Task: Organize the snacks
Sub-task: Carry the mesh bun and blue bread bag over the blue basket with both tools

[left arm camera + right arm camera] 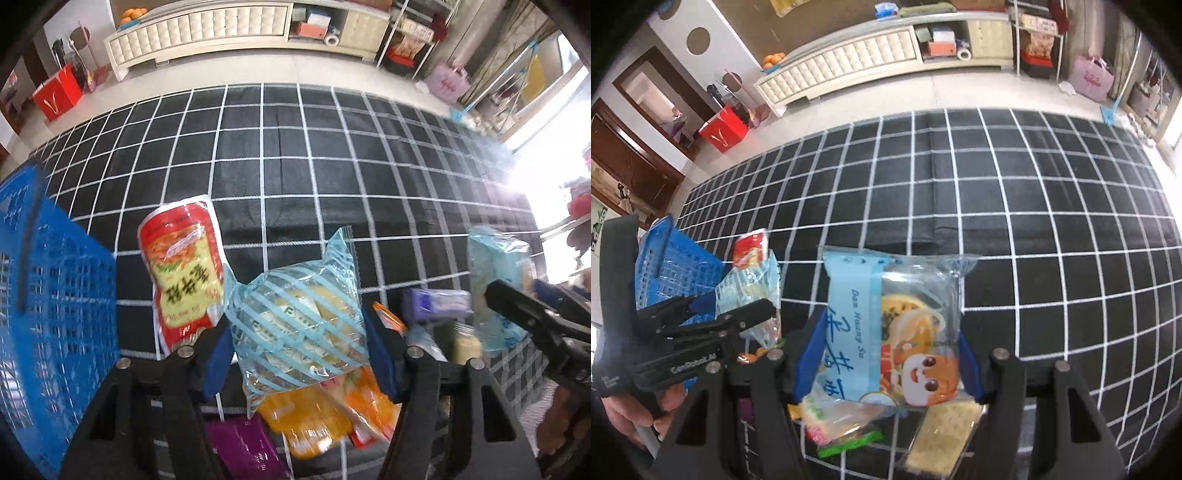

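Note:
My left gripper (301, 354) is shut on a clear packet with light-blue stripes (299, 314), held above the checked cloth. A red and yellow snack bag (183, 266) lies just left of it, beside the blue plastic basket (55, 325). Under the packet lie orange packets (314, 421) and a purple one (243, 446). My right gripper (888, 362) is shut on a light-blue packet with a cartoon face (897, 325). Below it lie a cracker pack (942, 439) and a green-edged packet (842, 428). The left gripper (738, 321) with its striped packet appears at the left of the right wrist view.
The black cloth with white grid lines (1015, 206) stretches far ahead and to the right. A white cabinet (849, 62) and a red box (724, 129) stand on the floor beyond. A hand (624, 417) grips the left tool's handle. A purple wrapper (436, 304) lies at the right.

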Demonstrator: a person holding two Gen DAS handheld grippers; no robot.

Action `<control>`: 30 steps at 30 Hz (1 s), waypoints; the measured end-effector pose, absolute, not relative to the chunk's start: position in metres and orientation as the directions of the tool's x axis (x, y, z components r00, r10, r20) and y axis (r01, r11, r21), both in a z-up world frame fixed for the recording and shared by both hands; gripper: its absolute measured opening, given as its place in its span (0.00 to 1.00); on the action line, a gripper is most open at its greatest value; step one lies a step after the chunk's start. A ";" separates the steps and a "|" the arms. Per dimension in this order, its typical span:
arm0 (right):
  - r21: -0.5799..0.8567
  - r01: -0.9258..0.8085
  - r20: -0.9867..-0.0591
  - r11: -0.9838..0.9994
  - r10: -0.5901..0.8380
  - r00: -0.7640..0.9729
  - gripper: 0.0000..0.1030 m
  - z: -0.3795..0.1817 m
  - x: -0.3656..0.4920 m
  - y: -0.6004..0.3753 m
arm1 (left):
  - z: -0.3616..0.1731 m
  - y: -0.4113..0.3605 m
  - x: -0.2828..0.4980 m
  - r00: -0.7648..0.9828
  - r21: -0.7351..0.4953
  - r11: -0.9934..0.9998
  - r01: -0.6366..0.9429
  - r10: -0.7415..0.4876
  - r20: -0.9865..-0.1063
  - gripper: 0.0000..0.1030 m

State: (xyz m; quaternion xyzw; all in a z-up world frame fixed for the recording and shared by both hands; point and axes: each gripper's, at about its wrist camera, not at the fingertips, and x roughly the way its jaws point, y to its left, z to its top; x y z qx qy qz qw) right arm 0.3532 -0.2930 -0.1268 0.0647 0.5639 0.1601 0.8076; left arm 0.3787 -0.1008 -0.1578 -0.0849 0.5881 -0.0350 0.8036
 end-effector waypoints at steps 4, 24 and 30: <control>0.271 -0.211 -0.878 0.939 0.331 0.346 0.66 -0.098 0.334 -0.279 | -0.122 -0.094 0.354 0.357 -0.207 0.978 -0.024 -0.185 -0.916 0.60; 0.237 -0.371 -0.808 0.898 0.394 0.438 0.66 -0.008 0.268 -0.153 | -0.013 0.039 0.255 0.532 -0.143 0.990 -0.006 -0.118 -0.839 0.60; 0.219 -0.428 -0.816 0.877 0.405 0.412 0.66 -0.010 0.270 -0.099 | -0.011 0.086 0.243 0.538 -0.106 0.993 -0.045 -0.065 -0.840 0.60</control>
